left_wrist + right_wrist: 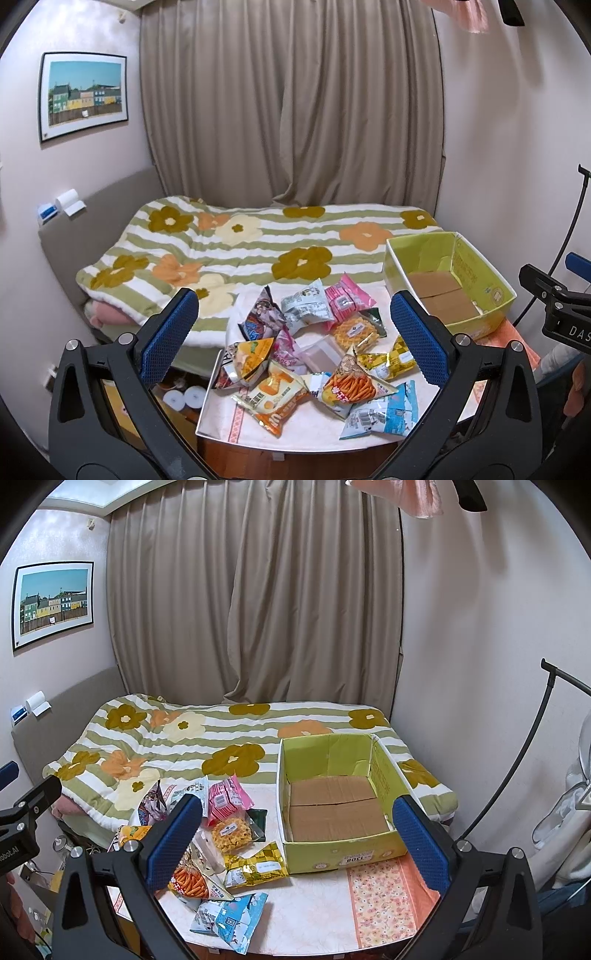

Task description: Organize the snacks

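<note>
Left wrist view looks down over the left gripper (295, 332), whose blue-padded fingers (170, 332) stand wide apart and hold nothing. Between and just below them a heap of snack packets (314, 354) lies on a white table (258, 428): an orange packet (275, 400) at the near edge, a packet of red-orange sticks (351, 386) beside it, a blue and white packet (384, 411) nearest the right finger, a pink packet (347, 299) and a waffle-patterned snack (356, 330) farther back. To the right, past the right finger, sits an open green cardboard box (495, 291) with a bare brown floor (nothing inside it), against a bed with a flowered striped quilt (258, 240).

Right wrist view shows the right gripper (297, 834) spread just as wide, also empty. The green box (384, 771) lies between its fingers, toward the right one; the left finger covers part of the snack heap (221, 834). A yellow-gold packet (256, 866) lies near the box's front left corner, and the blue and white packet (232, 919) rests apart at the table's near edge. The left gripper's black body shows at the far left.
</note>
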Available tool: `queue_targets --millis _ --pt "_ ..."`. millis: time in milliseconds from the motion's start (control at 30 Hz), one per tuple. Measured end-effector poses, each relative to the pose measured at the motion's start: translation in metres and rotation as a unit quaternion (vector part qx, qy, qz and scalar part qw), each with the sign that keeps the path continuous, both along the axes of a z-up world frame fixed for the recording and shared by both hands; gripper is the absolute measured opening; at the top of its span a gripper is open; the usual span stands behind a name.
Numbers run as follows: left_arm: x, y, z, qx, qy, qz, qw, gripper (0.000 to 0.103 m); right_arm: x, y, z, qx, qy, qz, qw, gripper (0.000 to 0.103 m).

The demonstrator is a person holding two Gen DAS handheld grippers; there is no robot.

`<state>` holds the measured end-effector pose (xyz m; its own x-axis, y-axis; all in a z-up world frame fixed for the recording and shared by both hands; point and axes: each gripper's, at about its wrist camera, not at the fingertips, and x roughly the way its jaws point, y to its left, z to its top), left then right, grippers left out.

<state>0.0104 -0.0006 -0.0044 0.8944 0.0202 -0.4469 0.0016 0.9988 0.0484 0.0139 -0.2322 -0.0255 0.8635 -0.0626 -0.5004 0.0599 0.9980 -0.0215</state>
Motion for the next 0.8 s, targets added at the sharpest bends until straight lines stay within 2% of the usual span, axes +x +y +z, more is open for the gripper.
queue_targets --millis 800 --pt "0.0057 0.0007 -0.0014 -0.005 0.007 -0.007 0.9999 0.103 -0.0016 0.0016 -0.0015 0.0 0.001 0.001 1.0 0.103"
